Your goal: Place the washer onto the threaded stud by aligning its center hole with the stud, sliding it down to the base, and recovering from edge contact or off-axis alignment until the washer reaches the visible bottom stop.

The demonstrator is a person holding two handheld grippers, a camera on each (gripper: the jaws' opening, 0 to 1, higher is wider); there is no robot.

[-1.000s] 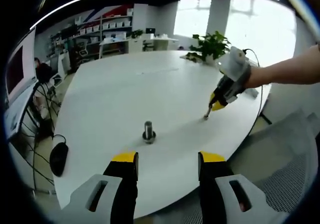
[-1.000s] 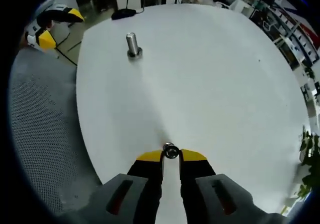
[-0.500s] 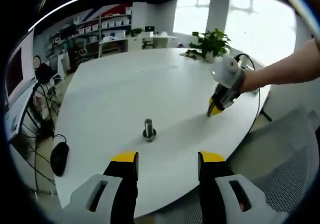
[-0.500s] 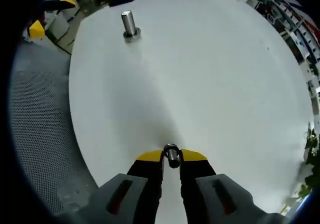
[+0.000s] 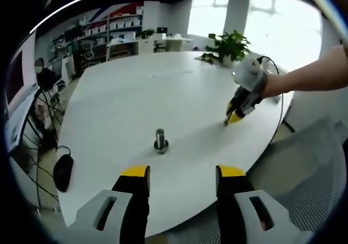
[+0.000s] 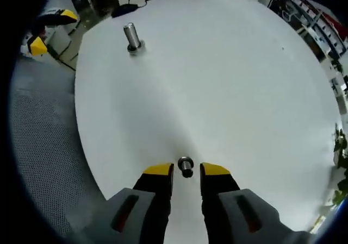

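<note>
We noted washer (image 6: 186, 166) on table (image 6: 234, 86), between spread jaws of right gripper (image 6: 186, 170), apparently ungripped. Stud (image 6: 130, 37) upright, well apart, ahead-left. Left gripper (image 5: 181, 172) spread, empty, nearer stud (image 5: 160, 139). We judged right must pinch, carry.

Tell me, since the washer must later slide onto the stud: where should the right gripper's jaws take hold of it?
By the outer rim, the jaws on opposite edges, coming along the line the right gripper already points. The washer sits between its parted jaws. Rim contact should leave the center hole free for the stud.
</note>
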